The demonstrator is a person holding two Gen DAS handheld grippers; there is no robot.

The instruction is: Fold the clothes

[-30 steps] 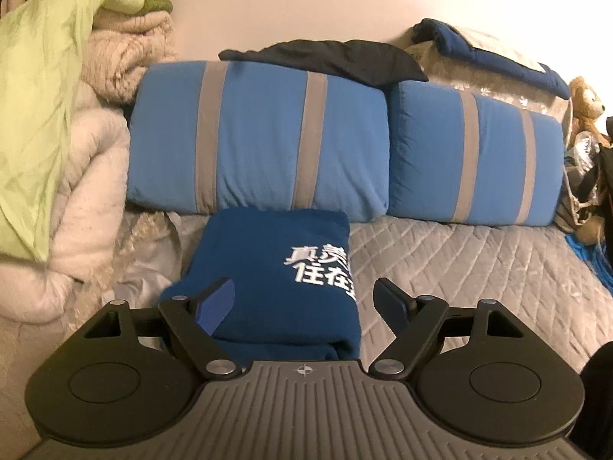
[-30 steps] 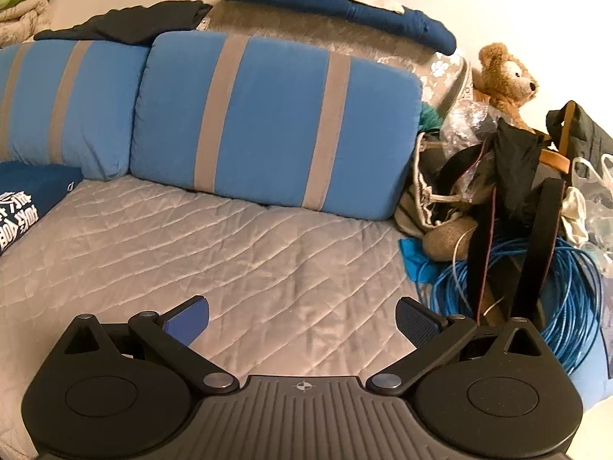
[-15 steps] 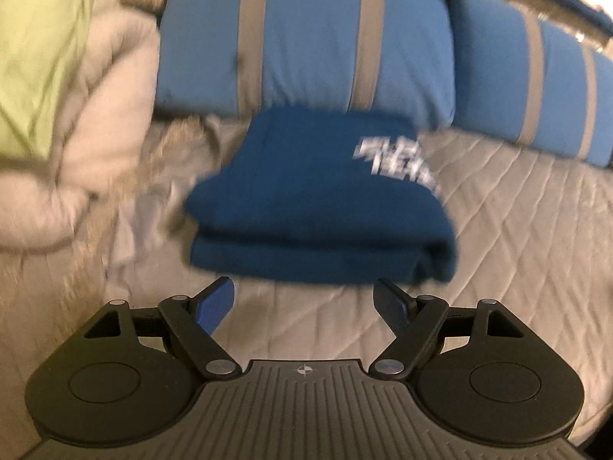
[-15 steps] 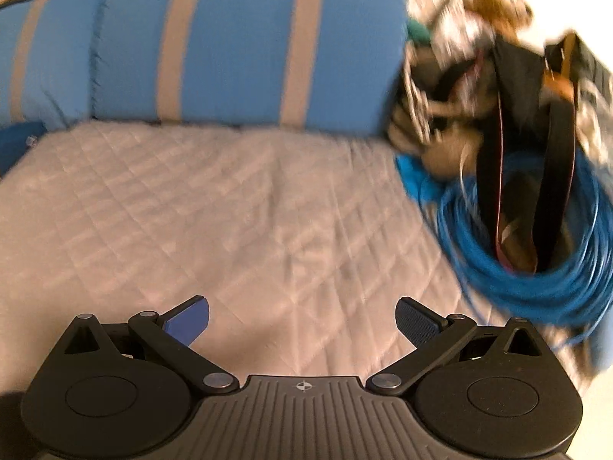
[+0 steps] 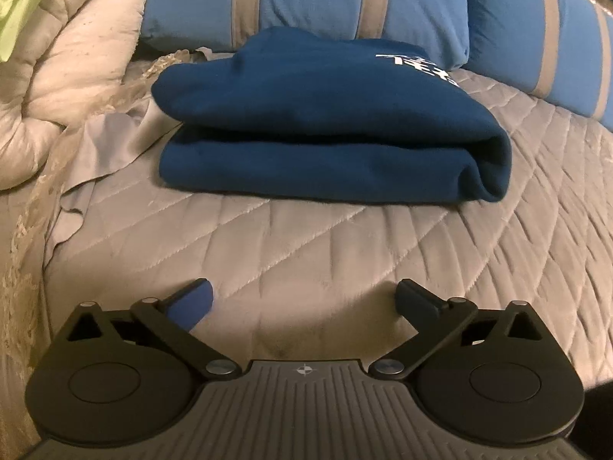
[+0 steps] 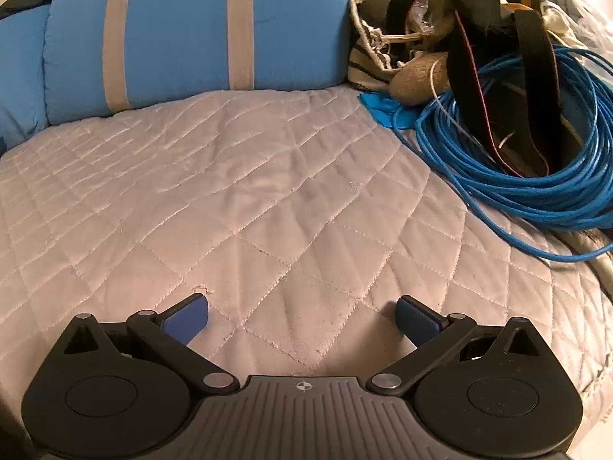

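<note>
A folded navy blue garment (image 5: 325,122) with white lettering lies on the grey quilted bedspread (image 5: 306,241), against the blue pillows. My left gripper (image 5: 304,301) is open and empty, low over the quilt, a short way in front of the garment. My right gripper (image 6: 302,316) is open and empty over bare quilt (image 6: 249,199); the garment does not show in the right wrist view.
Blue pillows with grey stripes (image 5: 306,0) (image 6: 191,30) line the back. A cream comforter (image 5: 57,76) is heaped at the left. A coil of blue cable (image 6: 517,176), black straps and bags (image 6: 498,76) crowd the right side.
Both grippers have pulled back and tilted down toward the quilt. The left one has moved off the garment, which now lies further ahead. Both jaws stay open.
</note>
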